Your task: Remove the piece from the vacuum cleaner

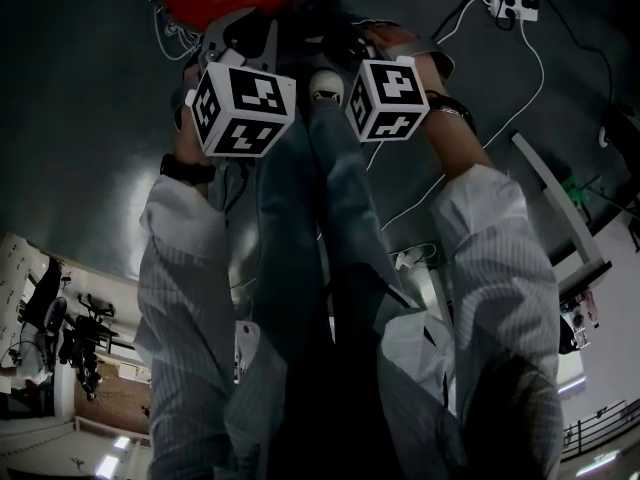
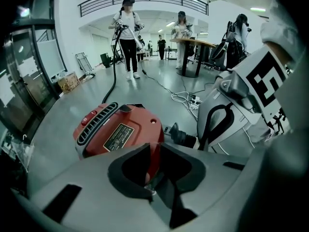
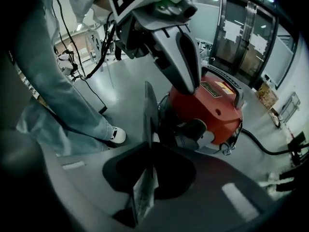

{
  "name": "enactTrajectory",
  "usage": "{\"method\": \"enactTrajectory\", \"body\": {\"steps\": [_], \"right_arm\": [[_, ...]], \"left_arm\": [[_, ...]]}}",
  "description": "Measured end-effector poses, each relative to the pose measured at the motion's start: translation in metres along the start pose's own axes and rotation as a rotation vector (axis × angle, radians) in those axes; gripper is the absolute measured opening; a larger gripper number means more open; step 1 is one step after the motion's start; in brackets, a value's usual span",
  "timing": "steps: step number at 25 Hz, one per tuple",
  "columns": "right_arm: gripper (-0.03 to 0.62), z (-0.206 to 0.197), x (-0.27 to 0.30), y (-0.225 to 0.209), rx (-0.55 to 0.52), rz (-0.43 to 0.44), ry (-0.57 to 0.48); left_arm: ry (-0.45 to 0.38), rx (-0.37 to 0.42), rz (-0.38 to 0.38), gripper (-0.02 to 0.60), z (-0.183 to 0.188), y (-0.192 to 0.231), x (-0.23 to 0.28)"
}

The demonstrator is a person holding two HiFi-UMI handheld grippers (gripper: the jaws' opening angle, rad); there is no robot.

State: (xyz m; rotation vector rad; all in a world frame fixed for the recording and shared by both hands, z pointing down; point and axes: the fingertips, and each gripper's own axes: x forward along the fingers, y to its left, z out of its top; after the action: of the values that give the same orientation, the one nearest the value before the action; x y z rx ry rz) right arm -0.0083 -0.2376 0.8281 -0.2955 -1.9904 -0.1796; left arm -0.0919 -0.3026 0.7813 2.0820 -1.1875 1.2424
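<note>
Your left hand-held gripper (image 2: 150, 166) has its jaws pressed together with nothing between them. It points at the red canister vacuum cleaner (image 2: 120, 129), which sits on the grey floor (image 2: 53, 124). Your right hand-held gripper (image 3: 149, 100) is also closed to a thin edge and empty. Its tip is just beside the black piece (image 3: 195, 128) that juts from the vacuum cleaner's front; you cannot tell whether they touch. The piece is on the machine. A dark rating plate (image 2: 118, 137) lies on the red housing beside the vent grille (image 2: 96, 122), its print too small to read. The marker cube (image 1: 240, 108) on each gripper bears only black-and-white squares. A white power strip (image 1: 515, 6) lies well apart.
</note>
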Motion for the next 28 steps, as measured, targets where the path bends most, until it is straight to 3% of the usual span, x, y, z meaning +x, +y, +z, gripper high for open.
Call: {"method": "enactTrajectory", "body": {"steps": [11,17,20,23,28], "right_arm": [[0.037,0.003,-0.001,0.033,-0.100,0.081,0.014],[0.023,-0.006,-0.003,0.086,-0.133,0.208,0.018],[0.026,-0.002,-0.018,0.086,0.142,0.119,-0.052],[0.026,0.011,-0.047,0.067,0.432,0.037,-0.166],[0.026,0.057,-0.136,0.042,0.661,-0.088,-0.358]], "left_arm": [[0.006,-0.018,0.007,0.063,-0.003,0.004,-0.006],[0.010,-0.030,0.005,0.063,0.000,0.002,-0.001],[-0.012,-0.063,-0.021,0.063,0.001,-0.004,-0.009],[-0.097,-0.159,-0.027,0.063,0.011,-0.011,-0.040],[-0.359,-0.416,0.123,0.063,0.055,0.015,-0.170]]}}
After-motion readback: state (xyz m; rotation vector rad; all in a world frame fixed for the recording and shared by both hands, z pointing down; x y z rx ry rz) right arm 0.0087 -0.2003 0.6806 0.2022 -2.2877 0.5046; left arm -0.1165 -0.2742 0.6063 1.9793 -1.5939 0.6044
